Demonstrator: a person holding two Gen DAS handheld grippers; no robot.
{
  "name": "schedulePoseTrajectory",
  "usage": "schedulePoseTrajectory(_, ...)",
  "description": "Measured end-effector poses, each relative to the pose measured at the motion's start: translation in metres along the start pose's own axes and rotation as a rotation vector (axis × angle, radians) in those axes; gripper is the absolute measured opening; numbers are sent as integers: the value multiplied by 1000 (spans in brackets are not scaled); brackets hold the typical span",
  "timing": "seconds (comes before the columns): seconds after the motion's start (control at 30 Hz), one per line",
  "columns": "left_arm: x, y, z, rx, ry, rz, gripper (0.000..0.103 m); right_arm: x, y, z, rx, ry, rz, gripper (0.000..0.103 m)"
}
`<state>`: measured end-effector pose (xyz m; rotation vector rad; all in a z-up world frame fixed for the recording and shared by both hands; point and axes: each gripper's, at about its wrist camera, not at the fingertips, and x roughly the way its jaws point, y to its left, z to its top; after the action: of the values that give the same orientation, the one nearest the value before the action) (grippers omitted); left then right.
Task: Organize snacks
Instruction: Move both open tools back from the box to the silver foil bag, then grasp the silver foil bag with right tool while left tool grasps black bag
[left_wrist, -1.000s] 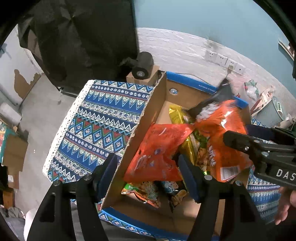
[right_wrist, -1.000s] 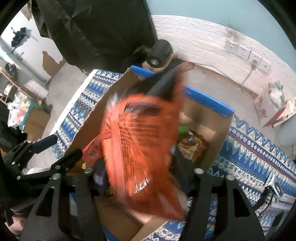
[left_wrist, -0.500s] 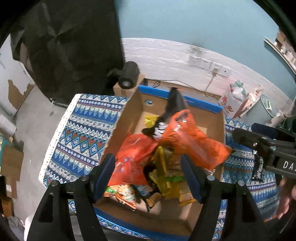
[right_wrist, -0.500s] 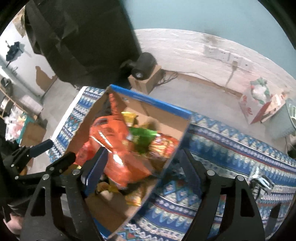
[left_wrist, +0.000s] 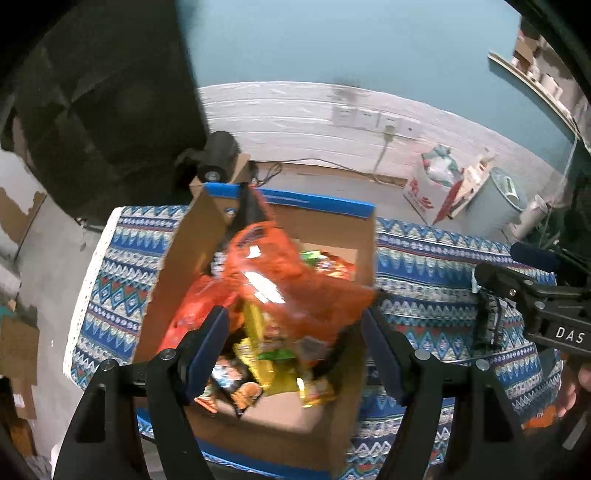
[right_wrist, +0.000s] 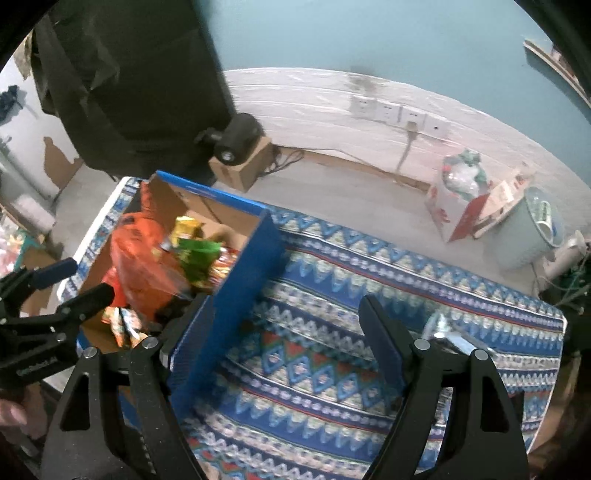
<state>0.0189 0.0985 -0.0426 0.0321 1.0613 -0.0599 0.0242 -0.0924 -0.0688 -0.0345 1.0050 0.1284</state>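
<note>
Left wrist view: the left gripper (left_wrist: 295, 338) hung with jaws spread and empty above the cardboard box (left_wrist: 177, 273), where a large orange snack bag (left_wrist: 273, 280) lay on the other packets.

Right wrist view: the right gripper (right_wrist: 284, 332) had its jaws spread, nothing between them, over the patterned tablecloth (right_wrist: 369, 295) beside the box's blue wall (right_wrist: 236, 288)

Both tongs pointed steeply downward, side by side. The left tongs (left_wrist: 295, 332) stood open, gripping nothing. The right tongs (right_wrist: 284, 332) stood open too, nothing between their blue pads (right_wrist: 380, 343).
</note>
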Motion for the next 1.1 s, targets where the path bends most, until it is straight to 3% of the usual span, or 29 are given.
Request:
schedulePoseTrajectory(0.77, 33, -144, 0, 247, 82, -36, 76, -19, -139, -73, 137, 29, -135, 81)
schedulePoseTrajectory(1.1, 60, -184, 6, 332, 112, -30, 76, 6, -184, -86, 132, 95, -172, 81)
